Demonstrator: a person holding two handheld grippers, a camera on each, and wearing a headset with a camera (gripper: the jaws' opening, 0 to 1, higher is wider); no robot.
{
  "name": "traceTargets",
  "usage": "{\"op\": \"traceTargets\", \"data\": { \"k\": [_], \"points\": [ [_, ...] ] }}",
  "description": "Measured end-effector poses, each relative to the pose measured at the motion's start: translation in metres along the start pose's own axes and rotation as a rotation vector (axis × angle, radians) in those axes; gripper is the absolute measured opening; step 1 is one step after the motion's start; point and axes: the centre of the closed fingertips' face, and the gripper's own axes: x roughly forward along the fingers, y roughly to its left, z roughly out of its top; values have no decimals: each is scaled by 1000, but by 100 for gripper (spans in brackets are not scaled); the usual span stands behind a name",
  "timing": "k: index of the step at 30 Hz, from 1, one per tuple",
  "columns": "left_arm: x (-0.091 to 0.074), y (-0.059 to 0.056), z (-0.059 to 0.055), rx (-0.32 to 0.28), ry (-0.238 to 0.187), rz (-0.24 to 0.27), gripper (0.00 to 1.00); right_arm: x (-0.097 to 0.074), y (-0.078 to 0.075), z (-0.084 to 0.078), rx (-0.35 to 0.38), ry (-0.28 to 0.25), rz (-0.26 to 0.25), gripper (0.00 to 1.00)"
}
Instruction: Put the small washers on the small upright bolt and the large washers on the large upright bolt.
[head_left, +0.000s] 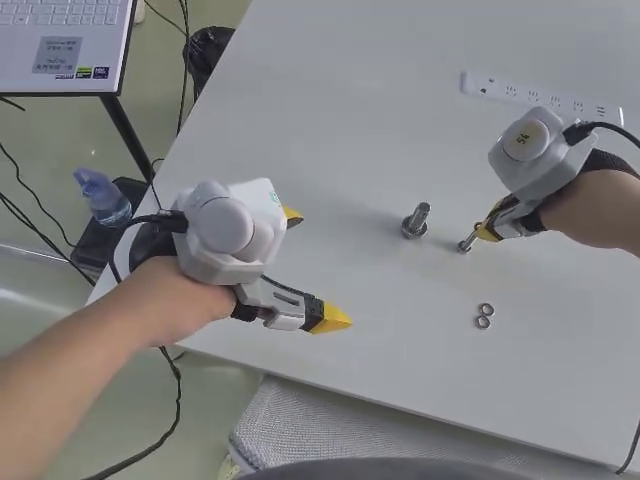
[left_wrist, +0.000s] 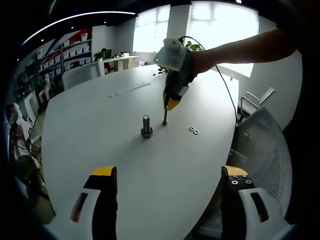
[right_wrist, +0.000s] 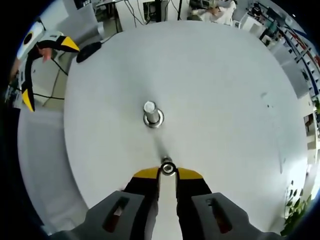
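The large upright bolt (head_left: 416, 221) (left_wrist: 146, 125) (right_wrist: 152, 114) stands mid-table. To its right is the thin small upright bolt (head_left: 465, 243) (left_wrist: 164, 119). My right gripper (head_left: 487, 232) (right_wrist: 167, 172) (left_wrist: 170, 102) hangs over the small bolt's top, its jaws pinched on a small ring that looks like a small washer (right_wrist: 167, 167). Two loose washers (head_left: 484, 316) (left_wrist: 193, 130) lie side by side on the table nearer the front edge. My left gripper (head_left: 312, 265) (left_wrist: 167, 175) (right_wrist: 47, 72) hovers open and holds nothing at the table's left front, well away from the bolts.
The white table (head_left: 350, 110) carries a power strip (head_left: 540, 97) (left_wrist: 127, 90) at the back right. Left of the table are a laptop (head_left: 60, 40), a water bottle (head_left: 100, 195) and cables. A mesh chair (left_wrist: 260, 145) stands by the front edge.
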Motion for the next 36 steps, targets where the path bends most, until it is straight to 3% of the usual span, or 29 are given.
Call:
{"op": "traceTargets", "data": {
  "k": [36],
  "points": [
    [5,-2,-2,-13,12,-23,82,21,-4,-5,8,5,15,12]
  ]
}}
